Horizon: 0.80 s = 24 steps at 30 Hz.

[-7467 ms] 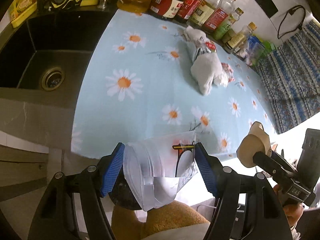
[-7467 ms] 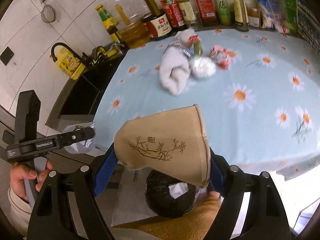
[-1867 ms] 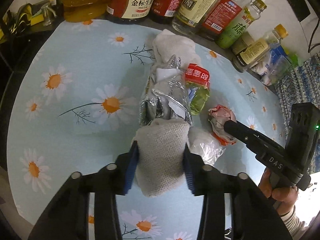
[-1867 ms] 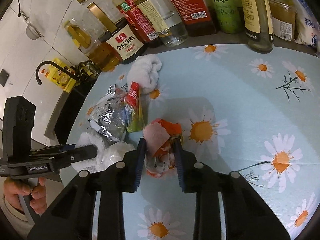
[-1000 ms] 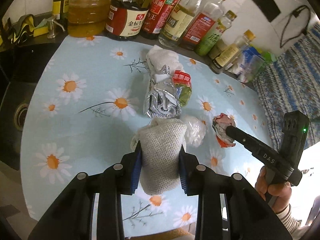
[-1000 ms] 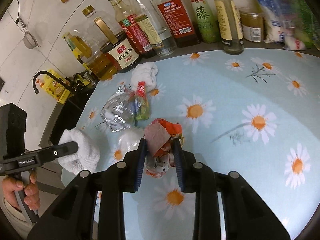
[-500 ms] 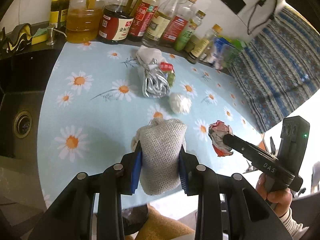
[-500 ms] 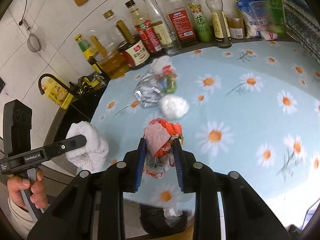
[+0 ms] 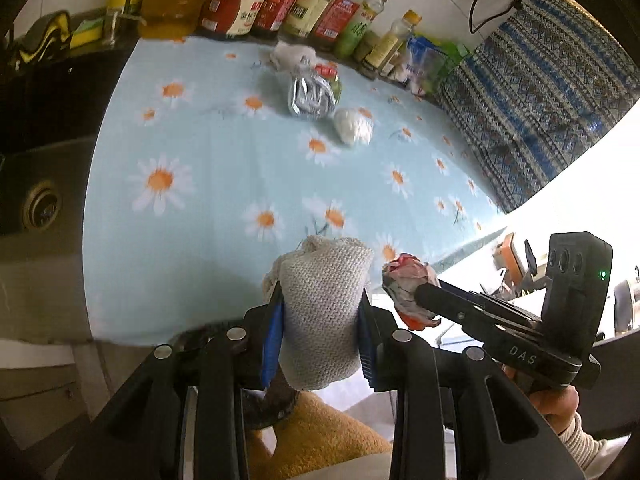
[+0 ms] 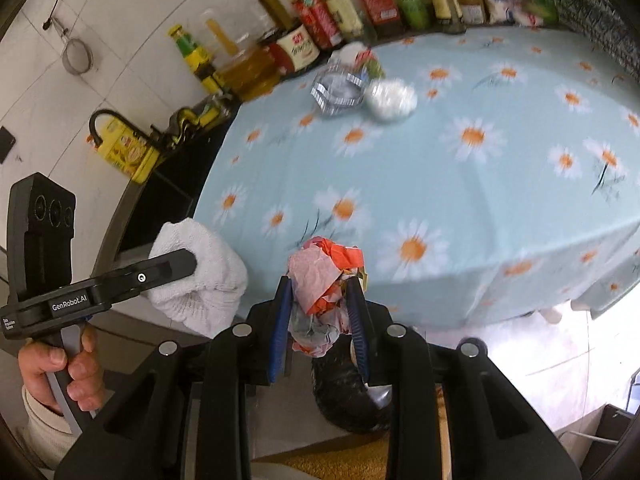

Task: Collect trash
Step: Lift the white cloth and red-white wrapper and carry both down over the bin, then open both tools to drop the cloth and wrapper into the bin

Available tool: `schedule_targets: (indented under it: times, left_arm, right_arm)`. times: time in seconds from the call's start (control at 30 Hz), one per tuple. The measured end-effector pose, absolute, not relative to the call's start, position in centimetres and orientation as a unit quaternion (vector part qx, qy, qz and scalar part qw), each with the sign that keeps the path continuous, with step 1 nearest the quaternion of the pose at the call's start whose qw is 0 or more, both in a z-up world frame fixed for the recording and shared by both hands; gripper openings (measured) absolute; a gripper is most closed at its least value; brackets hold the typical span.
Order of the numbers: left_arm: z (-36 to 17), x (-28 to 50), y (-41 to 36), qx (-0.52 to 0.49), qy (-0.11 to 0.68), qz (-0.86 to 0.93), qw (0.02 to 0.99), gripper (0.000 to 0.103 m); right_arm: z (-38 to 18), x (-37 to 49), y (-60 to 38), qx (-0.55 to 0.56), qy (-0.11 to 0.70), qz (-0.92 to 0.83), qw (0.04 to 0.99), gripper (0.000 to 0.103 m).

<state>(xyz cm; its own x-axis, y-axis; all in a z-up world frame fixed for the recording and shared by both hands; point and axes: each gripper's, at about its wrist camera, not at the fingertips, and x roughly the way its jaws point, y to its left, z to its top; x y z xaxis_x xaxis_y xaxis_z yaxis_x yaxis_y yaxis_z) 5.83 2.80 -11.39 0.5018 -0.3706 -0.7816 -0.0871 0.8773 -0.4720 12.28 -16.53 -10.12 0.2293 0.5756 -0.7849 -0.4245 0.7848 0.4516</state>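
Note:
My left gripper (image 9: 320, 304) is shut on a rolled grey-white knitted cloth (image 9: 324, 312), held off the front edge of the table. My right gripper (image 10: 320, 296) is shut on a crumpled red and white wrapper (image 10: 320, 276), beside the cloth and above a black trash bin (image 10: 344, 396). The wrapper (image 9: 408, 288) and the cloth (image 10: 200, 276) each show in the other view. On the table remain a silver foil bag (image 9: 312, 96), a white plastic ball (image 9: 352, 126), a red-green packet (image 9: 330, 76) and a white cloth (image 9: 288, 54).
The table wears a light blue daisy cloth (image 9: 224, 160). Bottles of oil and sauce (image 9: 240, 4) line its far edge. A black sink (image 9: 40, 184) lies to the left. A blue patterned fabric (image 9: 540, 92) hangs at the right.
Both grippers have pulled back from the pile to the table's front edge, carrying the cloth and the wrapper. The bin now shows below the right gripper.

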Motion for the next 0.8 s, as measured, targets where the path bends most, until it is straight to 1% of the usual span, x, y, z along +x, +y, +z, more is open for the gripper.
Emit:
schedule_targets:
  times: [0.2,0.5,0.8]
  left_arm:
    - [-14.4,3.5,2.1,-0.232,0.525,-0.082,0.815,0.030]
    - [-20.2,1.8,1.0,-0.243,0.580,-0.075,0.774,0.030]
    - [-25.1,0.3,0.9,-0.258,0.617,-0.051,0.742,0.030]
  right_arm:
    - [-12.4,10.3,-16.0,0.071,0.554,0.323,0.764,0.030]
    - [-18.4,7.8,-16.0,0.069,0.611,0.310,0.726,0.031]
    - [-22.1,7.8,-16.1,0.060,0.649,0.300,0.697,0.031]
